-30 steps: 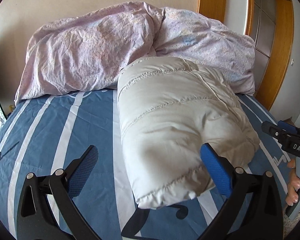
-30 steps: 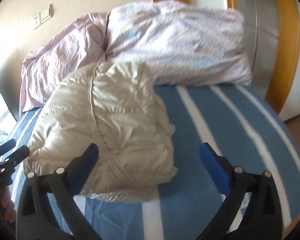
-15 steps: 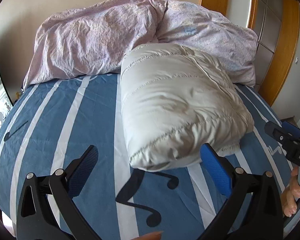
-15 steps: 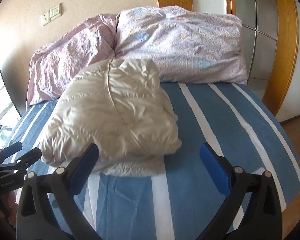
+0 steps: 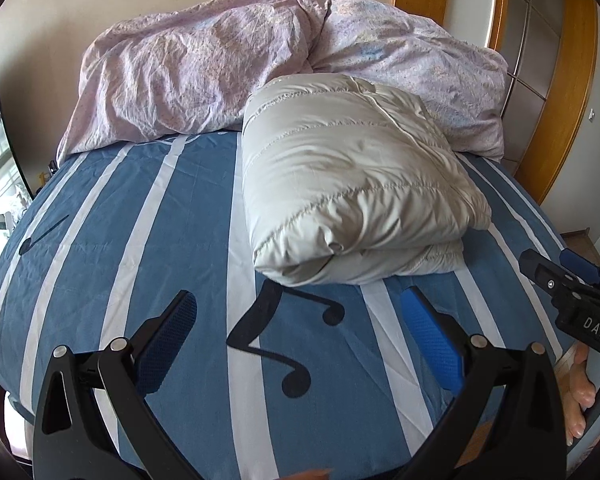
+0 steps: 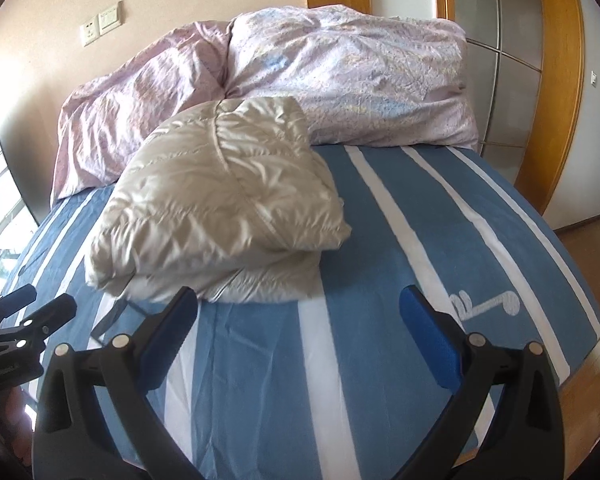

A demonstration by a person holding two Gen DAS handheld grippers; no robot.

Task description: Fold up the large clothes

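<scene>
Cream puffer jacket [image 5: 356, 196] folded on bedsheet [image 5: 140, 240] — underside layers hidden

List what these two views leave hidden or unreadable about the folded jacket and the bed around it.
- Jacket underside and inner layers: hidden by its own top fold, both views.
- Sleeves: tucked out of sight, both views.
- Quilt back edge: the jacket covers part of it.
- Bed near edge: cut off by the left gripper and the right gripper.
- Wall socket: too small to read.
</scene>
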